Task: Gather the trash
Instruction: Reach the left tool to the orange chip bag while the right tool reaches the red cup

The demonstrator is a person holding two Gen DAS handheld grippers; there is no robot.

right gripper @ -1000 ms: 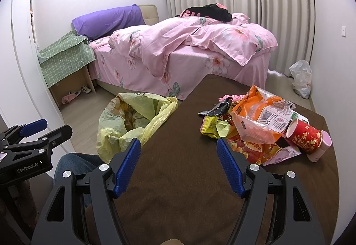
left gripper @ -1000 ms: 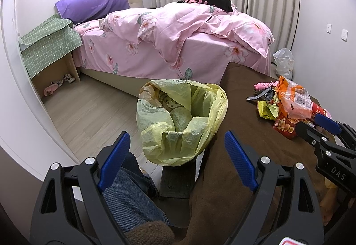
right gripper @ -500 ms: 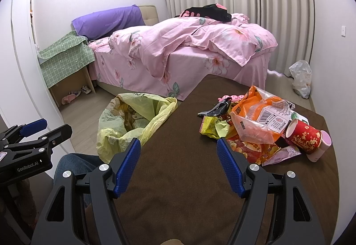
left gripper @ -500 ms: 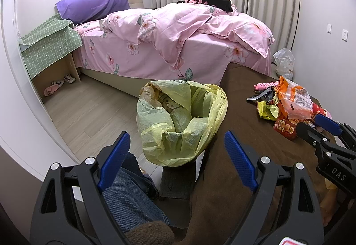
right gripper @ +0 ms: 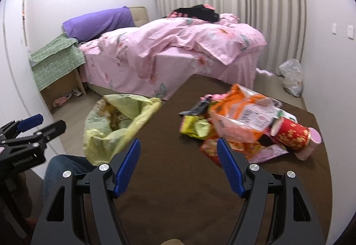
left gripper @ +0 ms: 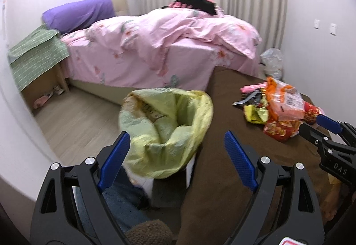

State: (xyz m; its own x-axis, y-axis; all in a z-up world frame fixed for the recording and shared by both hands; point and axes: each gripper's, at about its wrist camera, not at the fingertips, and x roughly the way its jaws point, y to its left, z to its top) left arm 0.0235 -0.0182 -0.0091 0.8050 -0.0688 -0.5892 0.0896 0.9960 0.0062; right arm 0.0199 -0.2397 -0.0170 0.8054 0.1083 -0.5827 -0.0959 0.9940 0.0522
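Observation:
A heap of trash lies on the brown table [right gripper: 169, 189]: an orange snack bag [right gripper: 242, 116], a yellow wrapper [right gripper: 195, 129], a red paper cup [right gripper: 289, 136] on its side and a pink cup [right gripper: 311, 142]. The heap also shows in the left wrist view [left gripper: 282, 104]. A bin lined with a yellow bag [left gripper: 169, 124] stands at the table's left edge, also in the right wrist view [right gripper: 113, 127]. My left gripper [left gripper: 175, 160] is open and empty just before the bin. My right gripper [right gripper: 178, 165] is open and empty over the table, short of the heap.
A bed with a pink quilt [right gripper: 182, 44] stands behind the table. A nightstand under a green cloth [left gripper: 33, 58] is at the left wall. A white plastic bag [right gripper: 291, 75] lies on the floor by the curtain. The person's knee in jeans [left gripper: 120, 205] is below the bin.
Both grippers have moved forward and a little right, so the bin and the trash heap look nearer. Both stay open.

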